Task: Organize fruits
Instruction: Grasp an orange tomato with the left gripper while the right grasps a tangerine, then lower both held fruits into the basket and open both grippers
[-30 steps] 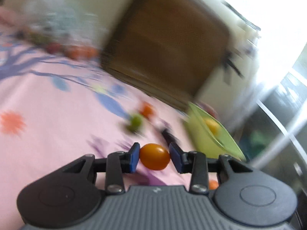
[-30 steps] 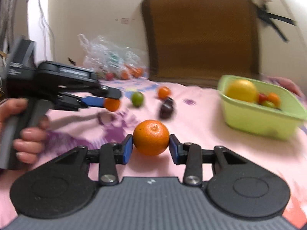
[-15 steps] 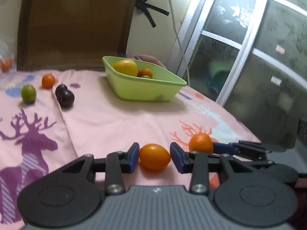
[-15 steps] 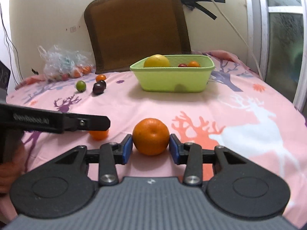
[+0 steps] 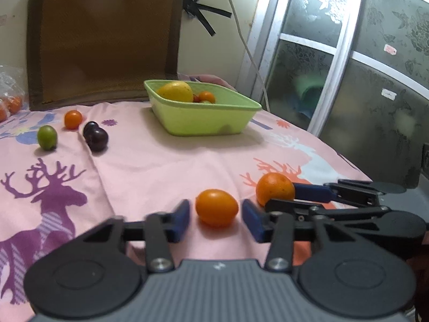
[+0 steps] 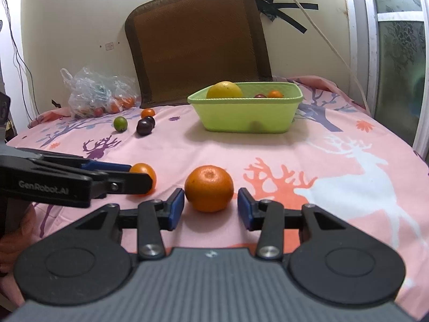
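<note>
A small oval orange fruit [image 5: 216, 208] lies on the pink deer-print cloth between the pads of my left gripper [image 5: 215, 218]. A narrow gap shows on each side of it, and the jaws are closing. Just to its right a larger round orange [image 6: 209, 191] rests on the cloth inside my right gripper [image 6: 211, 209], whose blue pads stand clear of it on both sides. The two grippers sit side by side near the table's front. Farther back is the green basket [image 6: 245, 119], holding a big yellow fruit [image 6: 224, 90] and a few small ones.
A green fruit [image 5: 47, 137], a small orange one [image 5: 73, 119] and two dark plums [image 5: 96, 135] lie loose at the back left. A plastic bag of fruit [image 6: 99, 96] and a brown cushion [image 6: 198, 43] stand against the wall. A glass door [image 5: 348, 67] is past the right edge.
Both grippers swung to the near part of the table with their fruit. The pads that pressed on each fruit now stand slightly off it, and both fruits rest on the cloth.
</note>
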Motion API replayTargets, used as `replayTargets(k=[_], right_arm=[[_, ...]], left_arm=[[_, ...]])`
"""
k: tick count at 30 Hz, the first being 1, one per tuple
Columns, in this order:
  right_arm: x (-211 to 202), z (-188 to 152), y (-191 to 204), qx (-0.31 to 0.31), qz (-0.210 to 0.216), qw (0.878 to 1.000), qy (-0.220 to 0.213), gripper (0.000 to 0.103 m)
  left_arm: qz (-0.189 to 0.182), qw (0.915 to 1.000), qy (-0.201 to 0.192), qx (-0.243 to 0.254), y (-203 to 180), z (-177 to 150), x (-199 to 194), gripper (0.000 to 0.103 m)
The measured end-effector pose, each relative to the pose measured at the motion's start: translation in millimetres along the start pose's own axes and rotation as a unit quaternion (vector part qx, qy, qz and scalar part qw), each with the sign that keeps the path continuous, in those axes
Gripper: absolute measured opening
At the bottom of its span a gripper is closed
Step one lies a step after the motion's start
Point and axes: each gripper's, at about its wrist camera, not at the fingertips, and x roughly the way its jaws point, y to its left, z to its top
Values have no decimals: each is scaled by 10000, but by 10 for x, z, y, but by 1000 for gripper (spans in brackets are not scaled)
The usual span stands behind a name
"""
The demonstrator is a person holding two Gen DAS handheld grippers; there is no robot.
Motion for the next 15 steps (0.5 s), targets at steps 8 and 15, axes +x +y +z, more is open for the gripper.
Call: replayTargets(k=[8,15], right_arm=[[22,73,-52,158,7,9997,-202,41],[230,472,-312,380,-385,9943,-921,42]], left_arm=[[-334,9992,-158,-157,13,220,64,36],[-341,9980,-506,-185,77,895,512,35]])
